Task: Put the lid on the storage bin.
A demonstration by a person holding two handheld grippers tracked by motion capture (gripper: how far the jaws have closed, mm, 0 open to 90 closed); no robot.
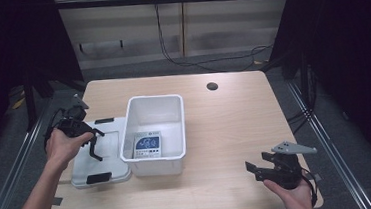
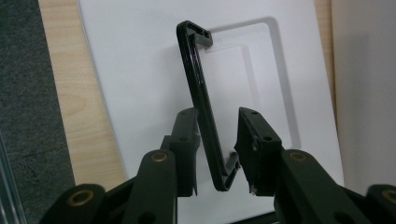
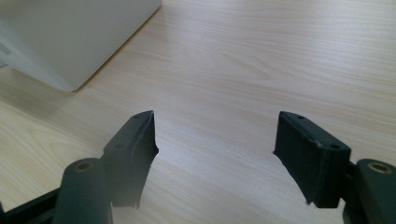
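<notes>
Lid (image 1: 108, 155) lies flat on counter (image 1: 226, 131) left of white bin (image 1: 156, 132), left tool (image 2: 217, 140) straddling its raised black latch (image 2: 201, 102), jaws not visibly clamped; likely next: pinch and lift onto bin; right tool (image 3: 215, 154) idle, jaws wide apart

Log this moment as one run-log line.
left gripper: jaws around black clip on white lid | right gripper: open above table | white bin: holds card
</notes>
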